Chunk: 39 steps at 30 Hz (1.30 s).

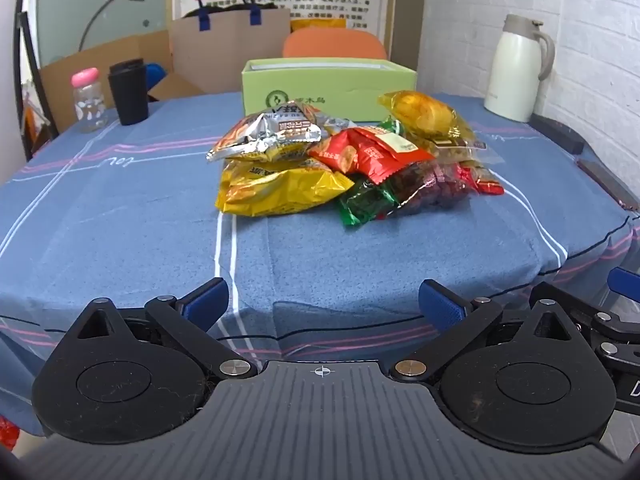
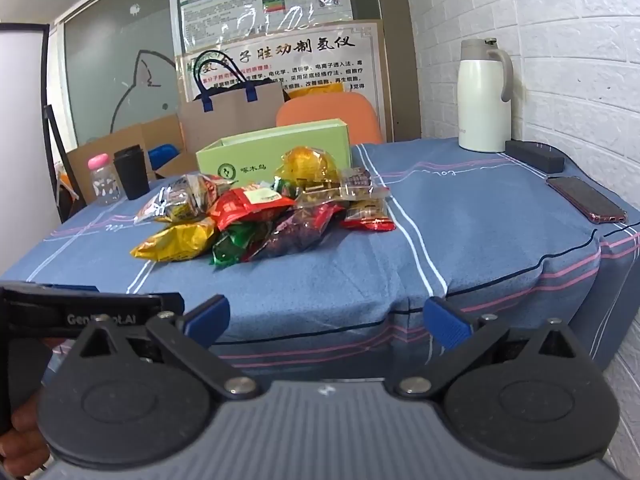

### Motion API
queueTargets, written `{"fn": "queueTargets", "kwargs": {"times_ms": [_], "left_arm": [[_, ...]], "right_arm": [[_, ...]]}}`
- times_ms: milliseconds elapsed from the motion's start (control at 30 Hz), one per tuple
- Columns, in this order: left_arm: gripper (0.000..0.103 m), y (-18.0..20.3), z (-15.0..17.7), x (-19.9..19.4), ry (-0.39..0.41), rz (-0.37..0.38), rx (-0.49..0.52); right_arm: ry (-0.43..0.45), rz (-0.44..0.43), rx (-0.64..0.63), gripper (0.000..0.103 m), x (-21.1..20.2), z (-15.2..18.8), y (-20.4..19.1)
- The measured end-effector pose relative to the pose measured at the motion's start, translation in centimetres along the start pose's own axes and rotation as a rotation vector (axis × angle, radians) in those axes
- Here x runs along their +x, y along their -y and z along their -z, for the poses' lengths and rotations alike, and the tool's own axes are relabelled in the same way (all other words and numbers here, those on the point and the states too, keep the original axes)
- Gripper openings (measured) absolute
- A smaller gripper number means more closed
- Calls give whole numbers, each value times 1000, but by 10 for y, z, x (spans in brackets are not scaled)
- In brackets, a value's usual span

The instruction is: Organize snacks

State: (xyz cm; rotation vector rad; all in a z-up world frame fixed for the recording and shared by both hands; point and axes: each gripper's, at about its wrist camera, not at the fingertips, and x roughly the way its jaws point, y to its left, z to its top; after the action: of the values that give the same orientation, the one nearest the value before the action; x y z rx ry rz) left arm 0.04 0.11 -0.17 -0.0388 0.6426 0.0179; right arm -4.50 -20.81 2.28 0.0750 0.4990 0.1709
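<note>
Green box (image 1: pixel 328 88) front behind snack pile (image 1: pixel 344 160)

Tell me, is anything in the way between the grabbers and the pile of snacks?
Nothing visible is. Both the left gripper and the right gripper hang at the near table edge with jaws wide open and empty. Only bare blue tablecloth lies between them and the snack pile. The green box sits right behind the pile.

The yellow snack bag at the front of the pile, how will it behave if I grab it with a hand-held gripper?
The yellow snack bag looks puffed and crinkled, so it will probably squash and flex instead of holding stiff. Its glossy film may slip between pads. A silver packet lies on top of it, so pulling it out could shift the pile.
</note>
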Motion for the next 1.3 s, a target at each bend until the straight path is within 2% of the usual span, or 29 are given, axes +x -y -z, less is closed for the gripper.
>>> {"fn": "queueTargets", "kwargs": {"times_ms": [867,1033,1300], "left_arm": [[91,0,-4,4,-15,5,-14],[86,-2,-4,4,-18,28,-20],[87,-6,-6,1,-11,37,-37]], "right_arm": [[4,26,-16,103,-2,-1,2],[2,35,-17,103,-1,-2,3],[3,43,-16,103,-2,-2,3]]}}
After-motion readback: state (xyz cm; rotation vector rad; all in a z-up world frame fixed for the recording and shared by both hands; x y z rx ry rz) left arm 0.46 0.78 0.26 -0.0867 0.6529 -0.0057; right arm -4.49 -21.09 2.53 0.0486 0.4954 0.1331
